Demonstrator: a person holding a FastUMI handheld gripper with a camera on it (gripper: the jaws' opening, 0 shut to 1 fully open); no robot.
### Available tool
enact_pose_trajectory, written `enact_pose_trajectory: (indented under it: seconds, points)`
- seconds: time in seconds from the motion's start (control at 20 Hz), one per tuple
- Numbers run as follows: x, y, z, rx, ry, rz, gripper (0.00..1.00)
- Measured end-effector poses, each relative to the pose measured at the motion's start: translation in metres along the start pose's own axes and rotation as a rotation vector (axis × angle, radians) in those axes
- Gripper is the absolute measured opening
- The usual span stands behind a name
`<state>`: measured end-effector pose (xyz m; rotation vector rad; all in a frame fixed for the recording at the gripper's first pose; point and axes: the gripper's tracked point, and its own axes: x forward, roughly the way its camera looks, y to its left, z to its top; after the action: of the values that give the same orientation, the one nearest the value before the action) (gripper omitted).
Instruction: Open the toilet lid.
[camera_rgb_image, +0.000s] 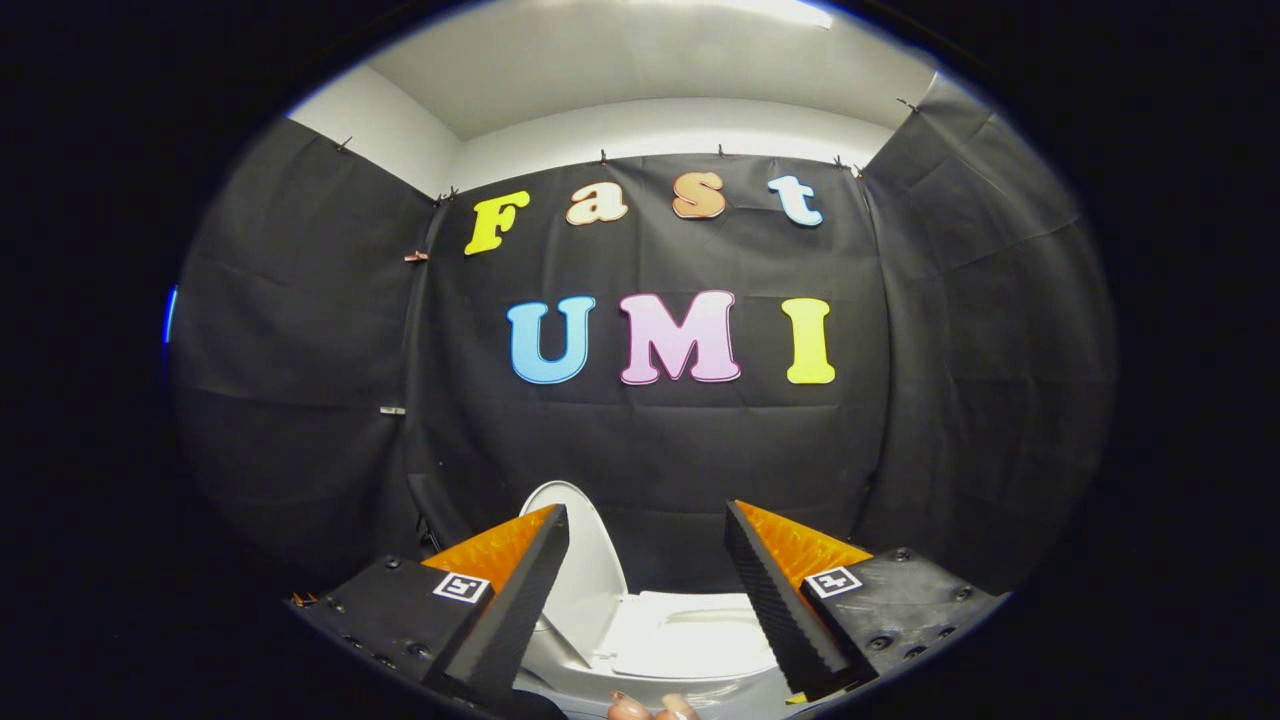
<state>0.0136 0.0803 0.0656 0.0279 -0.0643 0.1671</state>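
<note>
White plastic toilet lid (585, 560) stands raised just beyond the left finger, bowl (690, 640) ahead between both. Gripper (647, 590) gapes wide, holding nothing. Lid looks rigid, smooth, light, hinged; likely slippery, so best hooked under its free rim. Fingertips (650, 708) show below.

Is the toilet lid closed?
No, the lid stands up, with the seat showing below it, and the open gripper holds nothing between its fingers.
</note>
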Motion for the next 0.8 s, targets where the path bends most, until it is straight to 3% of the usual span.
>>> enact_pose_trajectory:
  seconds: [0.8]
  points:
    - [-0.0011,-0.0082,-0.0009,-0.012,0.012,-0.004,0.99]
